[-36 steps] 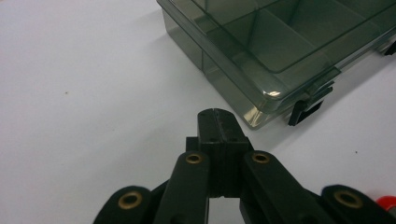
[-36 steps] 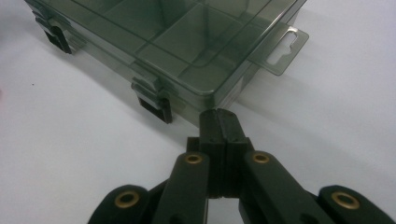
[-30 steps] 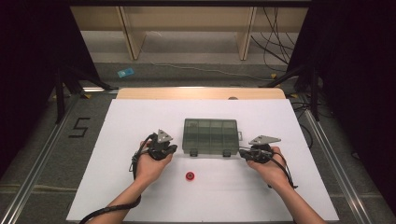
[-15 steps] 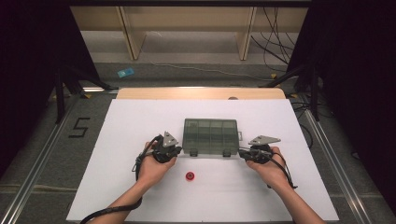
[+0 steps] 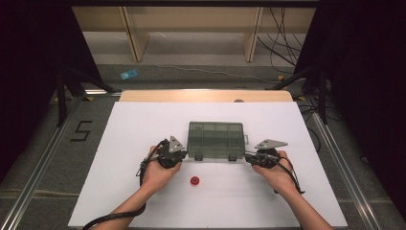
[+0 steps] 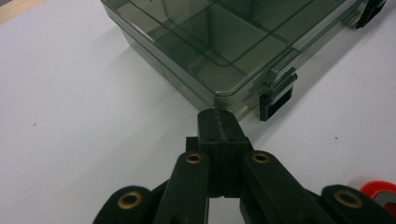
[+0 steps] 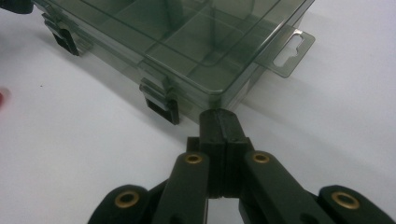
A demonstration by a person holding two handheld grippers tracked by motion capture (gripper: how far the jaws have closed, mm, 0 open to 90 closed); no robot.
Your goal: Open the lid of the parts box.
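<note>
A: How did the grippers stand?

B: Both were closed tight, pads pressed together with nothing between them. The left gripper (image 6: 218, 122) had its tip at the near left corner of the clear compartment box (image 5: 215, 140), touching it or just short; I couldn't tell which.

A: And the other?

B: The right gripper (image 7: 219, 120) sat the same way at the near right corner. The box lay lid-down-shut mid-table (image 5: 143, 120), a small red roll (image 5: 194, 181) nearby.
</note>
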